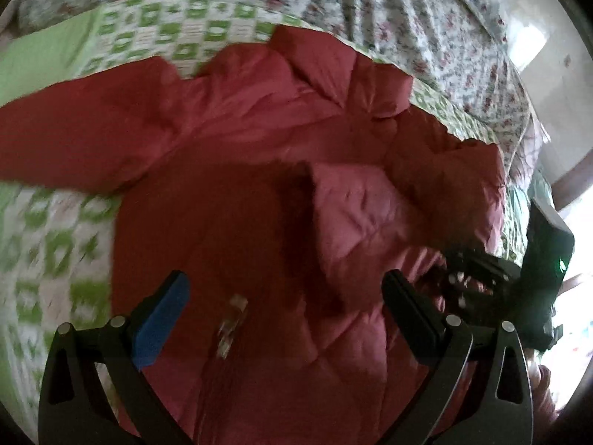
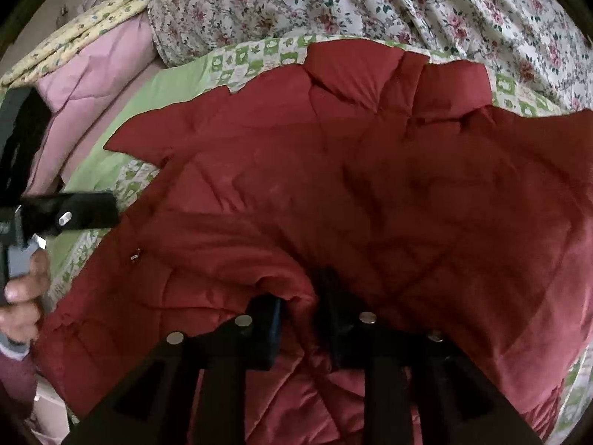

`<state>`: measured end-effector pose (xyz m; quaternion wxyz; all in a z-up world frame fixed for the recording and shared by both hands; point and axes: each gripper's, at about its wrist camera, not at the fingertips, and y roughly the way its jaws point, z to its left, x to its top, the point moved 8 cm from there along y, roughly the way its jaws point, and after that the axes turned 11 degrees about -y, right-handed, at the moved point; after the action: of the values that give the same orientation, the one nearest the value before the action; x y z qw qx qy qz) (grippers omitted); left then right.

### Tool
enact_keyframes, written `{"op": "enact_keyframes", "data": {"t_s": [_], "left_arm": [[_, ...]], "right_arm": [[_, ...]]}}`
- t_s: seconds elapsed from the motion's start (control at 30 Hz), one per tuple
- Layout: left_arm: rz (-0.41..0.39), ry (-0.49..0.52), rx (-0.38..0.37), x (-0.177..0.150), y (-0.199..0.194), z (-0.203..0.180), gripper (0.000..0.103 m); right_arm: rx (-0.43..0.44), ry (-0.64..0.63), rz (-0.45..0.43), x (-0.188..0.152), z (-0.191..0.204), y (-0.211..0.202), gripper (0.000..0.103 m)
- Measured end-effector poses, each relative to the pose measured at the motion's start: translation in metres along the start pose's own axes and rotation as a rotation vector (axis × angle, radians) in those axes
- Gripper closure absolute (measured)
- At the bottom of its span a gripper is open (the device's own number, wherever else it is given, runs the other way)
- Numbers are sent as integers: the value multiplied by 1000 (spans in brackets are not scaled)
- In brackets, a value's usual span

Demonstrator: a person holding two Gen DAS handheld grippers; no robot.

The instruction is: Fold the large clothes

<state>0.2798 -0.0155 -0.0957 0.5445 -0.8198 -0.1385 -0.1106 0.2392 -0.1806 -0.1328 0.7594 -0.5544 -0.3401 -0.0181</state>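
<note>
Right hand-held gripper [image 2: 298, 328] clamped on red quilted jacket [image 2: 333, 193], green checked bedspread [image 2: 237, 59], floral sheet [image 2: 407, 3]

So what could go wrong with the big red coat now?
The right gripper has only a small bunch of the red coat between its fingers, so the puffy fabric might slip out. The left gripper is open above the coat, holding nothing, so that side may sag or bunch. One sleeve still lies spread on the green quilt.

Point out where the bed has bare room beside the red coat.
Bare green sheet lies left of the red coat, bordered by the pink quilt. The floral duvet crowds the far side. Near edge: the right claw with coat fabric between its fingers.
</note>
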Motion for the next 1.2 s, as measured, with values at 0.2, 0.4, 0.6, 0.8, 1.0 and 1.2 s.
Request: {"op": "enact_keyframes", "data": {"t_s": [0.2, 0.4, 0.6, 0.8, 1.0, 1.2], "left_arm": [[111, 41, -42, 9, 51, -22, 60], [69, 73, -82, 14, 39, -28, 91], [-106, 119, 77, 43, 5, -1, 93], [-191, 112, 181, 66, -3, 36, 93], [-204, 170, 272, 61, 24, 36, 91], [-258, 95, 259, 62, -10, 44, 84]], "right_arm": [[9, 27, 2, -1, -3, -1, 75], [28, 75, -6, -9, -9, -16, 54], [-13, 168, -81, -15, -38, -53, 36], [-126, 253, -125, -3, -90, -71, 36], [-186, 278, -118, 18, -125, -51, 36], [-238, 269, -23, 1, -144, -11, 36]]}}
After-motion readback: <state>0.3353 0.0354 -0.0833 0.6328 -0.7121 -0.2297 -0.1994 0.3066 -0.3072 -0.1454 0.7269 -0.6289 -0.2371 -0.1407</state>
